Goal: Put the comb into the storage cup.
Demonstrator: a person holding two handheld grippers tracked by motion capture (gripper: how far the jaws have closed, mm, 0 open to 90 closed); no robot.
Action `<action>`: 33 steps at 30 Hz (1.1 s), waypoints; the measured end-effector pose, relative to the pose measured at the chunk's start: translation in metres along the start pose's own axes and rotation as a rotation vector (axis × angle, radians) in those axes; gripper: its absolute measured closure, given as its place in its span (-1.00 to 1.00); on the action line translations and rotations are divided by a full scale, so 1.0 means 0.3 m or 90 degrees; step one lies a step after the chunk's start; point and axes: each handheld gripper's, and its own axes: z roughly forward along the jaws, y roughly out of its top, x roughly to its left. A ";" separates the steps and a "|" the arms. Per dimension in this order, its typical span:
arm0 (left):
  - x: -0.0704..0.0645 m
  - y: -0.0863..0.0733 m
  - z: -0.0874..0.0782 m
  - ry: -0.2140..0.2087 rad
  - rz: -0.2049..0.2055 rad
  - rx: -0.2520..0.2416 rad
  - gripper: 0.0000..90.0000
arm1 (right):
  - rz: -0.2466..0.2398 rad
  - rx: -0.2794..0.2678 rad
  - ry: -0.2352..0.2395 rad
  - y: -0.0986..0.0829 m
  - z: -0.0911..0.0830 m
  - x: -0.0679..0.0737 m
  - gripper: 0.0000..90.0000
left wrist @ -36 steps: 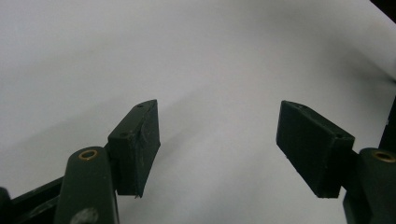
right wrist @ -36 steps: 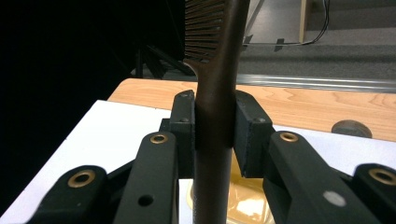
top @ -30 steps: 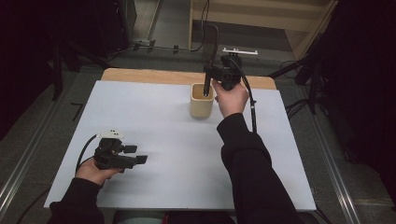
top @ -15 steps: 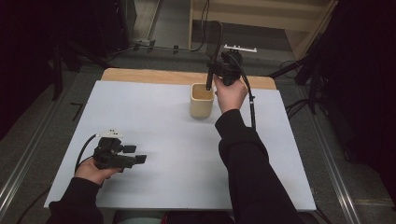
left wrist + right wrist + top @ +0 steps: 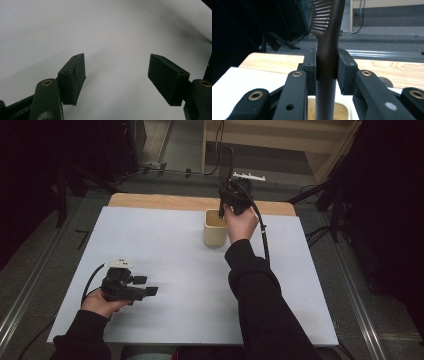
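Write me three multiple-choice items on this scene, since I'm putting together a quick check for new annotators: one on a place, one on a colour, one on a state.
1. Where is the lower end of the comb?
A. flat on the white sheet
B. over the mouth of the cup
C. beside the left gripper

2. What colour is the cup?
A. pale beige
B. bright red
C. dark blue

3. How does the left gripper stand?
A. shut on the comb
B. shut on the cup
C. open, holding nothing

Answers:
1 B: the right gripper view shows the handle running down toward the cup's opening right below the fingers.
2 A: the high view shows it pale beige on the white sheet.
3 C: the left gripper view shows its fingers wide apart over bare sheet, while the right gripper clamps the comb.
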 end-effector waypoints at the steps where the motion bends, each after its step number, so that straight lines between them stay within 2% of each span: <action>1: 0.000 0.000 0.000 -0.001 0.001 0.003 -0.31 | 0.004 -0.005 -0.002 -0.003 0.002 -0.001 0.56; 6: 0.000 0.001 0.001 -0.001 0.001 0.003 -0.31 | -0.001 -0.016 -0.019 -0.023 0.012 0.008 0.56; 13: 0.000 0.002 0.004 -0.001 0.001 0.002 -0.31 | -0.010 -0.056 -0.041 -0.057 0.020 0.027 0.56; 19: -0.002 0.002 0.007 -0.003 0.002 0.004 -0.31 | -0.036 -0.085 -0.063 -0.086 0.023 0.045 0.56; 25: 0.000 0.002 0.005 -0.001 0.001 0.005 -0.31 | -0.042 -0.082 -0.067 -0.106 0.035 0.052 0.56; 33: 0.000 0.002 0.005 -0.001 0.000 0.005 -0.31 | -0.023 -0.071 -0.060 -0.125 0.042 0.043 0.56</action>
